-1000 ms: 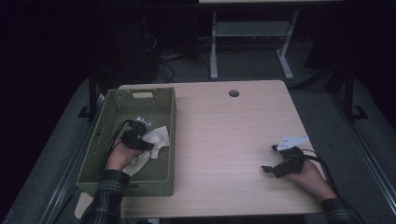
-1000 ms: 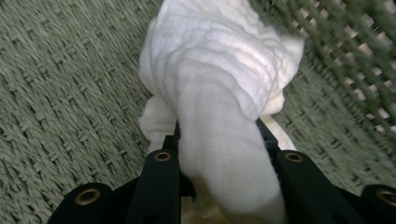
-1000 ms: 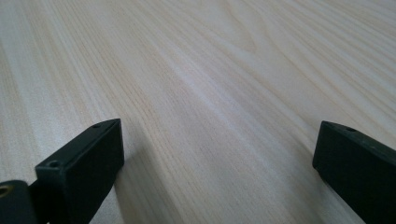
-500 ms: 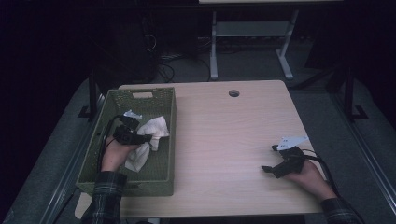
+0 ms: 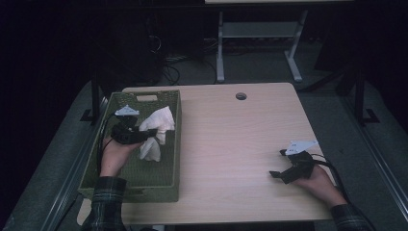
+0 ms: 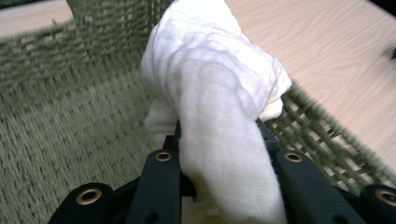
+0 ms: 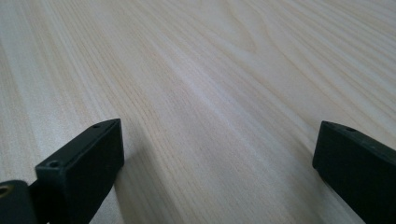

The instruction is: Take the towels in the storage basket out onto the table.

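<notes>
Raised cloth [image 5: 156,126] now overhangs basket's right wall [image 5: 176,144].

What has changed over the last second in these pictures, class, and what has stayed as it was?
The left gripper, shut on the white cloth, has lifted it up out of the bottom of the green basket and carried it toward the basket's far end; more of the cloth now hangs free below the jaws. The right gripper stays open and resting at the same spot on the table. The basket has not moved.
</notes>
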Motion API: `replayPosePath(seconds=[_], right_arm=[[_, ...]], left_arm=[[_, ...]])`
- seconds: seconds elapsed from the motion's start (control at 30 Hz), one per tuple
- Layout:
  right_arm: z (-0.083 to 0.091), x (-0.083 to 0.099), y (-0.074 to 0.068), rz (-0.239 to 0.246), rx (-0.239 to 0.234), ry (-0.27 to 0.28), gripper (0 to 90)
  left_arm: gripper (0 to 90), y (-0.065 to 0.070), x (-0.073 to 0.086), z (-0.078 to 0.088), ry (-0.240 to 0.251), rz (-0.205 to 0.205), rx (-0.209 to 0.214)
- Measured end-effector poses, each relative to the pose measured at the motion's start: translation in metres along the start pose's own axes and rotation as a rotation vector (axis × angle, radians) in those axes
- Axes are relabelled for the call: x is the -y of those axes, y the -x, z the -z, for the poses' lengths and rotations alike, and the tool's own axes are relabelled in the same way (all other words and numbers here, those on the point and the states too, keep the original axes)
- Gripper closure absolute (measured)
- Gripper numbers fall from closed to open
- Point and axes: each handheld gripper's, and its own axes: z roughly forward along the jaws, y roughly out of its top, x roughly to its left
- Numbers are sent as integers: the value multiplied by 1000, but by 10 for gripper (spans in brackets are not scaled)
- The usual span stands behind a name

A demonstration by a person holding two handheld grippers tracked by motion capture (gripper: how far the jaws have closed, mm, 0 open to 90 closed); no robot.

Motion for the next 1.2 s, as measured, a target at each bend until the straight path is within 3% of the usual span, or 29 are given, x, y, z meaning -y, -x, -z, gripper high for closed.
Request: replayPosePath(seconds=[0.4, 0.63, 0.93, 1.2], right_arm=[[0, 0, 0, -1, 0, 0, 17], [0, 0, 0, 0, 0, 0, 17], [0, 0, 0, -1, 0, 0, 17], [0, 0, 0, 0, 0, 0, 17]], left_arm=[[709, 14, -24, 24, 121, -35, 47], [709, 33, -40, 33, 174, -82, 99], [709, 65, -62, 32, 207, -156, 170], [709, 93, -76, 17, 222, -205, 244]])
